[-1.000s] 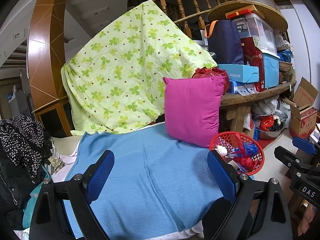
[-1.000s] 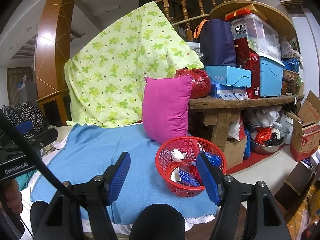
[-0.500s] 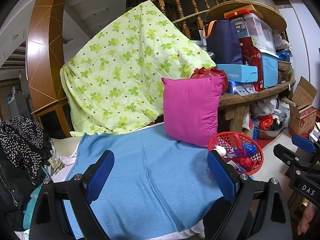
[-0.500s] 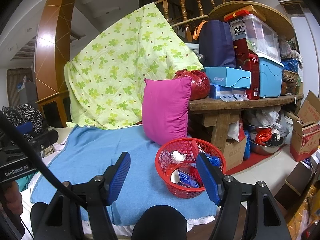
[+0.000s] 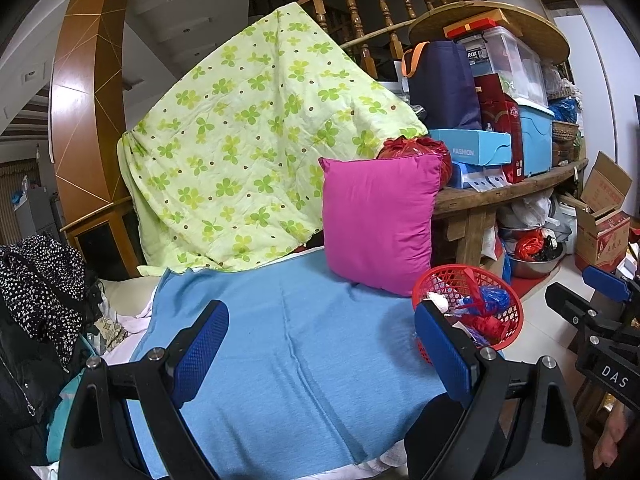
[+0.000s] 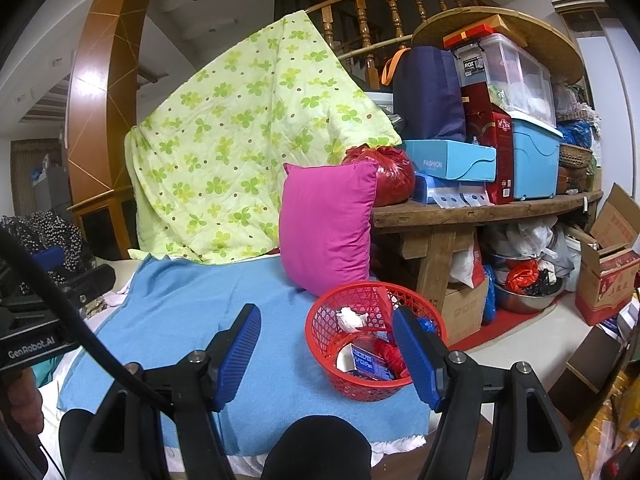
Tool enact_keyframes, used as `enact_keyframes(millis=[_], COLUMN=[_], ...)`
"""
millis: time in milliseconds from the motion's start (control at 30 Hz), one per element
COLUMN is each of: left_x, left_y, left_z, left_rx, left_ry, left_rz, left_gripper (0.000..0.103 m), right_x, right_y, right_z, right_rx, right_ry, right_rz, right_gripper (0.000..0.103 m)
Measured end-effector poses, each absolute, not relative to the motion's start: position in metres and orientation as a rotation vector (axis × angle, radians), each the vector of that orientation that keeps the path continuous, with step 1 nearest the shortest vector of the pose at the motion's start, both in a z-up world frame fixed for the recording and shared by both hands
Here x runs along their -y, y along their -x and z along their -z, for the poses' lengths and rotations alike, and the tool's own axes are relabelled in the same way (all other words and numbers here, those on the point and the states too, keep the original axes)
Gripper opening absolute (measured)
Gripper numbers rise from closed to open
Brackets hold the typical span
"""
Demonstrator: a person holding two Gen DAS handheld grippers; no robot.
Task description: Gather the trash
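A red mesh basket (image 6: 332, 320) sits at the right edge of the blue blanket (image 6: 192, 312). It holds trash: a crumpled white tissue (image 6: 352, 317), a blue packet (image 6: 366, 360), red and blue wrappers. It also shows in the left wrist view (image 5: 508, 300). My left gripper (image 5: 320, 344) is open and empty above the blanket (image 5: 312, 340). My right gripper (image 6: 326, 356) is open and empty, with the basket just ahead of its right finger (image 6: 416, 356).
A pink pillow (image 6: 326, 228) leans behind the basket. A green clover quilt (image 6: 248, 148) drapes over the back. A wooden bench (image 6: 460, 212) with boxes and bins stands right. Cardboard boxes (image 6: 608, 264) and a steel bowl (image 6: 524, 300) are on the floor. Dark clothes (image 5: 40, 280) lie left.
Both views shift only slightly; the grippers stay open and empty, and the basket and its contents have not moved.
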State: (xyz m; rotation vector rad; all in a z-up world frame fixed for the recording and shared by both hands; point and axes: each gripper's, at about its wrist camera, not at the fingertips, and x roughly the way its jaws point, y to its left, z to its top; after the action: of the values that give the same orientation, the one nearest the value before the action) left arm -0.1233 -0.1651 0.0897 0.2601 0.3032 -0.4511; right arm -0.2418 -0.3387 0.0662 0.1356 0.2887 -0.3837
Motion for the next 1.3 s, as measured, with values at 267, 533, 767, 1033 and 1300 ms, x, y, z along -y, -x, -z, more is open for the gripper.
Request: enact_keyframes(millis=[267, 533, 767, 1033, 1300], left_x=[0.1652, 0.1647, 0.1663, 0.1671, 0.1713], left_y=[0.1238, 0.1252, 0.1269, 0.1266, 0.1209], left_z=[-0.0892, -0.0897, -0.0900, -0.0885, -0.0849], left_rx=[-0.303, -0.303, -0.300, -0.304, -0.312], left_ry=[-0.266, -0.266, -0.269, -0.270, -0.275], left_rz=[0.460, 0.470, 0.480, 0.487, 0.502], left_gripper=[0.094, 0.094, 0.094, 0.094, 0.094], right_x=[0.3350, 0.3350, 0.3381, 0.3377, 0.3407], right_y=[0.2432, 0.2439, 0.2474, 0.2479, 0.2406], right_z=[-0.0657, -0.0647, -0.0642, -0.0634, -0.0615], right_rx=[-0.286, -0.284, -0.277, -0.278, -0.289], right_ry=[-0.134, -0.130, -0.123, -0.117, -0.107], right_rz=[0.390, 0.397, 0.408, 0.411, 0.413], right_gripper=[0.072, 0.072, 0.072, 0.072, 0.072])
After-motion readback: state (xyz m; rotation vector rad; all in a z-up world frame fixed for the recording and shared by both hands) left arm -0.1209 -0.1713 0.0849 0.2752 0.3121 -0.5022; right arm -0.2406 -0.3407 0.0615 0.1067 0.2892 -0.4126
